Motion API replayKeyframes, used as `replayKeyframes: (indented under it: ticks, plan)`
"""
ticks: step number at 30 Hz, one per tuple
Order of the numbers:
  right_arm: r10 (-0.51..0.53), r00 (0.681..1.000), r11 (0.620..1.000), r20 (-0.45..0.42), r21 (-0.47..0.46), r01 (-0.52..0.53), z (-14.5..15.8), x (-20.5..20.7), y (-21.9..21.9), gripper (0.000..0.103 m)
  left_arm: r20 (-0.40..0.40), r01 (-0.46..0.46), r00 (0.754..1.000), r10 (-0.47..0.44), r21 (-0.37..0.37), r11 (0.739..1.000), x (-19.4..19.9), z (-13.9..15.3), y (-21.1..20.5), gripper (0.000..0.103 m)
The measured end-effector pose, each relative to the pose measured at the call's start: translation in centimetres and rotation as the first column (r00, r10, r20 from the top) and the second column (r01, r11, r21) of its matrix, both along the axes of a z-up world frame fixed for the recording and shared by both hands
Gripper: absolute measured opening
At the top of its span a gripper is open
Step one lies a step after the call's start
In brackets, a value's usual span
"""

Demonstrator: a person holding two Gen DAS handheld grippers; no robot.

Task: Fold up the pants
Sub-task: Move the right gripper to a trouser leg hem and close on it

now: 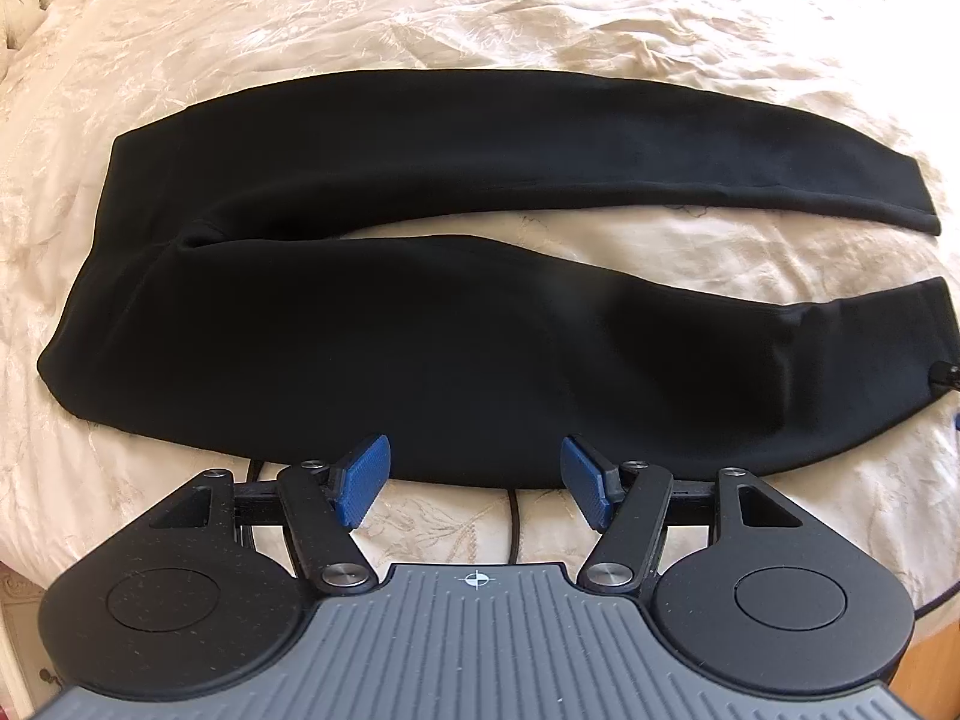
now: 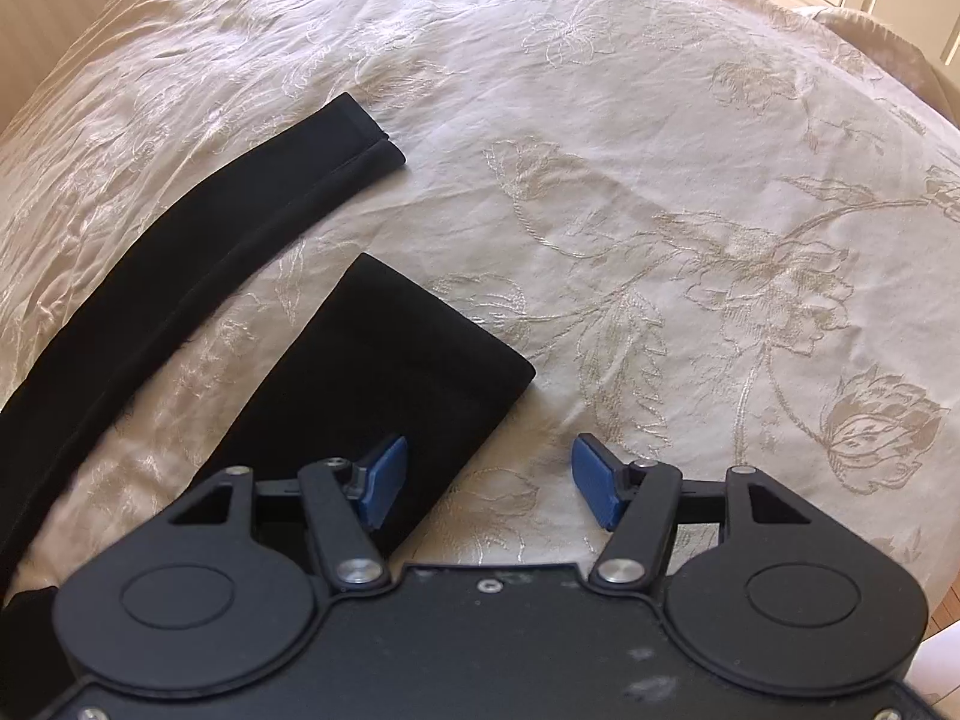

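- The bed, under a cream flowered cover, carries everything; one bed, one cover.
- One pair of black pants lies flat across it, waist to the left in the left view, the two legs splayed apart toward the right with cover showing between them. Nothing is folded yet, so this looks like the opening step: bringing one leg over the other.
- The near leg ends at a hem just ahead of the right claw; the far leg runs well apart from it.
- The left claw hovers at the near edge of the pants by the thigh, jaws wide, holding nothing.
- The right claw is also wide and empty, its left pad over the near leg's cloth.
- Next, each claw probably needs to drop, pinch the near leg's edge, and carry it over onto the far leg, hems matched.
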State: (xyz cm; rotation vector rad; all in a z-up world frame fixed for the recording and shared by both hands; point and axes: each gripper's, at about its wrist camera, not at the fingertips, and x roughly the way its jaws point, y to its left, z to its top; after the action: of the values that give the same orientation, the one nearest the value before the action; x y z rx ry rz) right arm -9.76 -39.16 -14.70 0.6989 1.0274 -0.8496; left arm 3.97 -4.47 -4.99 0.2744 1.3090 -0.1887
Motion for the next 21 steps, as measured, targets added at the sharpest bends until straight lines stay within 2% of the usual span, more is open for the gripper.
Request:
replayKeyframes:
  ticks: [2, 4, 5, 6, 7, 11, 14, 19, 21]
  plan:
    - [0.005, 1.0, 1.0, 0.015, 0.008, -0.005, -0.2, 0.1, -0.1, 0.064, -0.01, -0.007, 1.0, 0.007, 0.003, 1.0, 0.2, -0.2, 0.0, 0.062]
    - [0.02, 0.999, 1.0, 0.035, 0.021, -0.021, -0.4, 0.4, 0.1, 0.058, -0.018, -0.009, 1.0, 0.009, 0.007, 1.0, 0.3, -0.3, 0.0, 0.062]
    - [0.035, 0.998, 0.999, 0.044, 0.025, -0.036, -0.3, 0.6, 0.3, 0.036, -0.019, -0.008, 1.0, 0.008, 0.01, 1.0, 0.3, -0.4, 0.0, 0.062]
    - [0.054, 0.997, 0.998, 0.046, 0.03, -0.056, -0.3, 0.8, 0.4, 0.008, -0.019, -0.006, 1.0, 0.006, 0.013, 1.0, 0.3, -0.4, -0.1, 0.062]
    - [0.07, 0.997, 0.997, 0.034, 0.028, -0.071, -0.3, 1.2, 0.7, 0.004, -0.02, -0.004, 1.0, 0.005, 0.015, 1.0, 0.4, -0.4, -0.2, 0.062]
    - [0.123, 0.992, 0.991, 0.019, -0.051, -0.122, 1.3, 1.3, 1.8, 0.004, -0.027, 0.0, 1.0, 0.001, 0.012, 1.0, 0.5, -0.6, -0.5, 0.062]
    - [0.112, 0.994, 0.989, -0.006, -0.096, -0.112, 2.4, -0.1, 2.4, 0.003, -0.032, 0.012, 0.999, -0.012, 0.012, 1.0, 0.5, -0.9, -0.6, 0.062]
    - [0.084, 0.995, 0.995, -0.062, -0.043, -0.087, 0.9, -2.0, 2.7, 0.004, -0.035, 0.034, 0.999, -0.034, 0.007, 0.999, 0.3, -1.0, -0.4, 0.062]
    - [0.071, 0.995, 0.997, -0.074, -0.034, -0.073, 0.8, -2.3, 2.7, 0.007, -0.025, 0.035, 0.999, -0.035, 0.01, 0.999, 0.1, -0.8, -0.1, 0.062]
